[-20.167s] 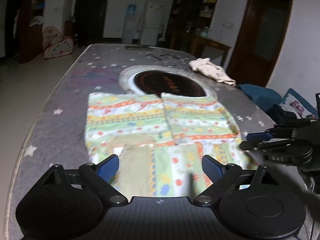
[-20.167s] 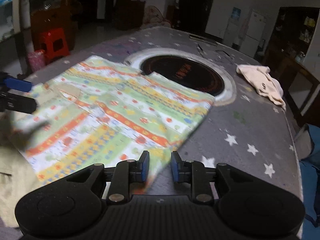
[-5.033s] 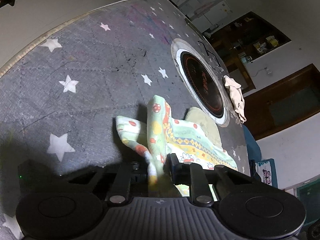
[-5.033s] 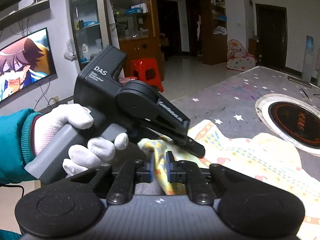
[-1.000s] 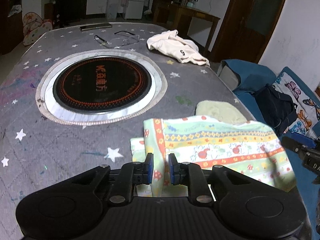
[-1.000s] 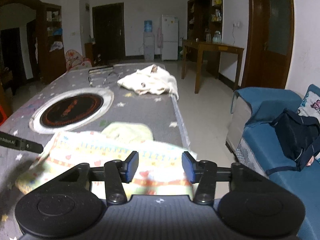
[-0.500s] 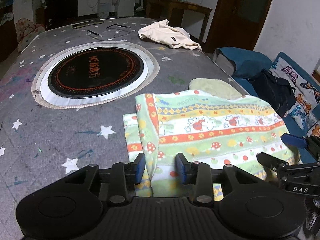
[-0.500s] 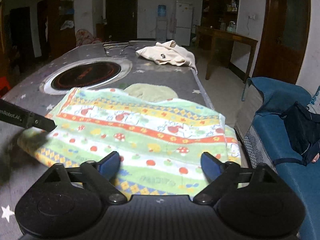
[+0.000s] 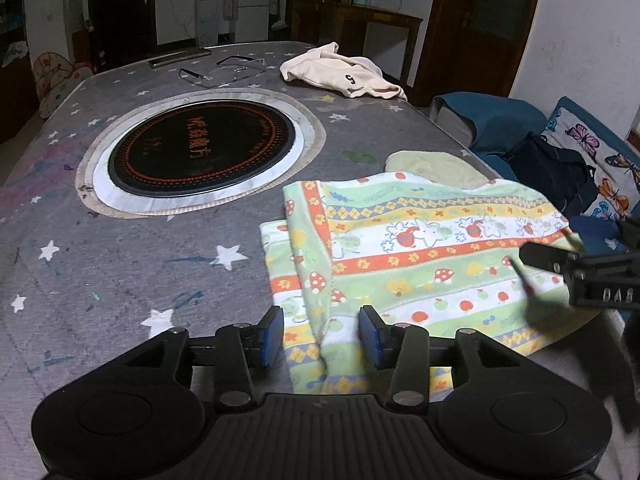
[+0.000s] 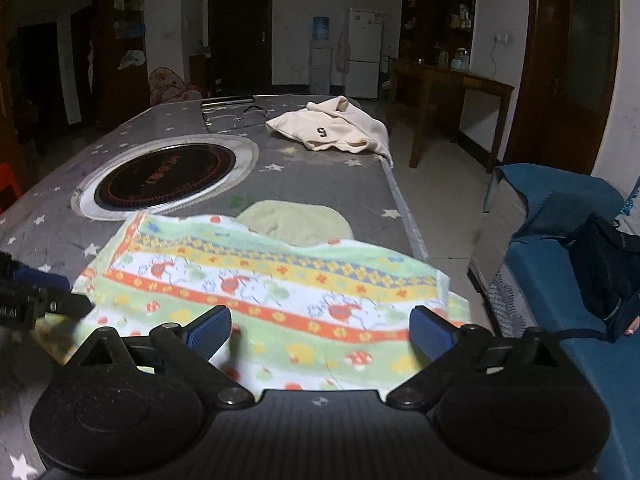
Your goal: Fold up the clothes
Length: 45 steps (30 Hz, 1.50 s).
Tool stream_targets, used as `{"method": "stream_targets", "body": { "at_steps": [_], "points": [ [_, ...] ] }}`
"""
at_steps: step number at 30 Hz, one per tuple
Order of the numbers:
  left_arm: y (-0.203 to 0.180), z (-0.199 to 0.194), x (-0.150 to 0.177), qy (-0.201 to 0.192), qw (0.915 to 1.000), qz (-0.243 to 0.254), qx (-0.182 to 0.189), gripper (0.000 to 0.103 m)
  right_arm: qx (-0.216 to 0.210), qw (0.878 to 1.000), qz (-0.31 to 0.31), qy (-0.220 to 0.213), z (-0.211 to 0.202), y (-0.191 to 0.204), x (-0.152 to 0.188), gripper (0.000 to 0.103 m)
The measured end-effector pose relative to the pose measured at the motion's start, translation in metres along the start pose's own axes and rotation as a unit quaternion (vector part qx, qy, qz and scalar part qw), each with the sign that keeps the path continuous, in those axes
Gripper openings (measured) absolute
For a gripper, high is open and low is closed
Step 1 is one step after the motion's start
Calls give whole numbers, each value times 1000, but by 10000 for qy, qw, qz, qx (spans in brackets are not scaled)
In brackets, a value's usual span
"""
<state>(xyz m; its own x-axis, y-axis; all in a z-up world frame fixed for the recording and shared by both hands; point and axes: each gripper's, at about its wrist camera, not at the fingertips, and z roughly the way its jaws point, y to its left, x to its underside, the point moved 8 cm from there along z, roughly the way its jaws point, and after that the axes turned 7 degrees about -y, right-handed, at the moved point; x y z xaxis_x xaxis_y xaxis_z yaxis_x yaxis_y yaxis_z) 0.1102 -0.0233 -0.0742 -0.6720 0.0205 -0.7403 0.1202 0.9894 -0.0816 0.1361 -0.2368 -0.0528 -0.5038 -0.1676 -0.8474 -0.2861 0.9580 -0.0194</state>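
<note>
A folded striped garment with mushroom and fruit prints (image 9: pixel 420 248) lies on the grey star-patterned table near its right edge; it also shows in the right wrist view (image 10: pixel 280 284). A pale green garment (image 9: pixel 432 166) lies partly under its far edge. My left gripper (image 9: pixel 322 334) is open over the garment's left folded edge, with cloth lying between the jaws. My right gripper (image 10: pixel 320 330) is open wide above the garment's near right part. The right gripper's fingers (image 9: pixel 552 258) show in the left wrist view at the right.
A round black induction plate with a silver ring (image 9: pixel 200 152) is set in the table. A cream garment with a "5" (image 9: pixel 344 74) lies at the far right. Eyeglasses (image 9: pixel 224 70) lie at the far end. A blue sofa with a dark bag (image 10: pixel 600 264) stands right of the table.
Both grippers have opened and let go of the striped garment, which now lies flat on the table. The left jaws have widened further since half a second ago.
</note>
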Motion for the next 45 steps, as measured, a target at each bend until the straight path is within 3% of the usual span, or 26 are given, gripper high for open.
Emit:
{"method": "stream_targets", "body": {
  "at_steps": [13,23,37,45],
  "points": [
    [2,-5,5,7,10000,46,14,47,-330,9991,-219,156,52,42,-14,99],
    [3,-3,6,70,9999,38,61,49,-259,9992,-170,242,84,50,-21,103],
    [3,-11,5,43,10000,22,31,59,-292,9996,67,13,52,45,-23,103],
    [-2,-21,7,-44,9999,115,31,72,-157,9989,421,-152,25,36,-16,103]
  ]
}}
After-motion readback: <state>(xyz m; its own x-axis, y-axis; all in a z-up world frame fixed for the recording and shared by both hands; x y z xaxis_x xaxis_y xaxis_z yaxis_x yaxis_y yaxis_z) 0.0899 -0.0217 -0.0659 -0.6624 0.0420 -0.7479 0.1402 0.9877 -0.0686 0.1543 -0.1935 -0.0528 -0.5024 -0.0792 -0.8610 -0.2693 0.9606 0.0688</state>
